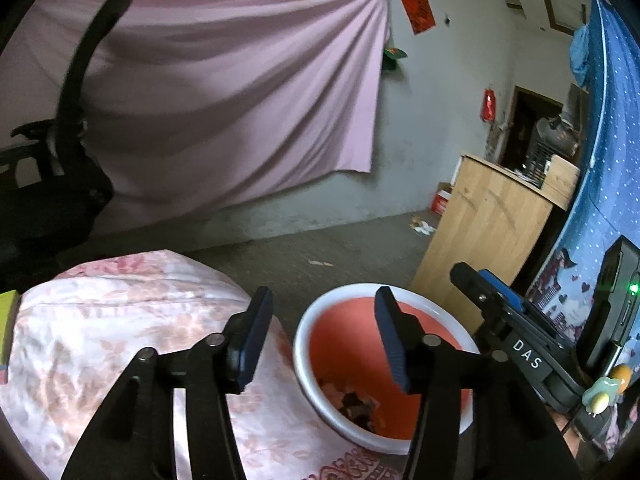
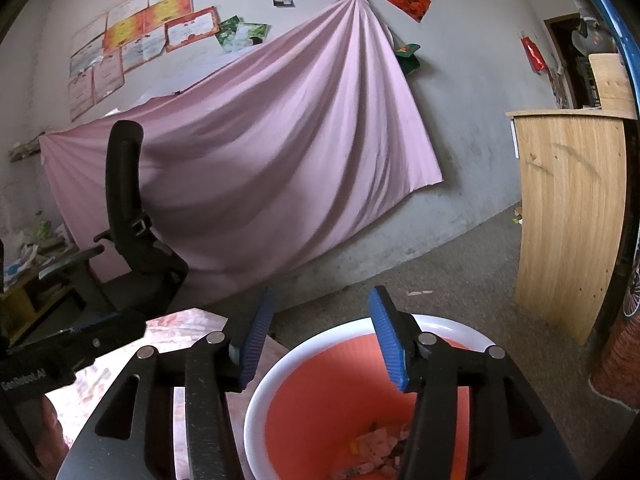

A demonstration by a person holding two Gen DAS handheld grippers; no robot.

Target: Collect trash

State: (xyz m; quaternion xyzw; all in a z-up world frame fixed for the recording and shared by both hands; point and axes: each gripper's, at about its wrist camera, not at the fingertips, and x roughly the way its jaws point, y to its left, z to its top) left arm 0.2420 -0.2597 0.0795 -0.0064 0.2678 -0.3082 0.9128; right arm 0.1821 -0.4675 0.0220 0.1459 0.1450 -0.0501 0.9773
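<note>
An orange bin with a white rim (image 1: 308, 364) stands beside a table under a pink floral cloth (image 1: 100, 340). Paper scraps and dark bits (image 1: 356, 400) lie at the bin's bottom. My left gripper (image 1: 322, 300) is open over the bin's left rim and the cloth edge, nothing between its blue pads. The right gripper's black body (image 1: 520, 344) reaches in over the bin's right side. In the right wrist view my right gripper (image 2: 322, 300) is open above the bin rim (image 2: 256, 412), empty, with scraps (image 2: 380, 444) below. The left gripper's body (image 2: 60, 352) shows at the left.
A black office chair (image 2: 132, 232) stands left, before a pink sheet (image 2: 280, 160) pinned to the wall. A wooden cabinet (image 2: 568, 216) stands right of the bin. Blue dotted fabric (image 1: 612, 120) hangs at the far right. Small scraps (image 1: 424, 226) lie on the concrete floor.
</note>
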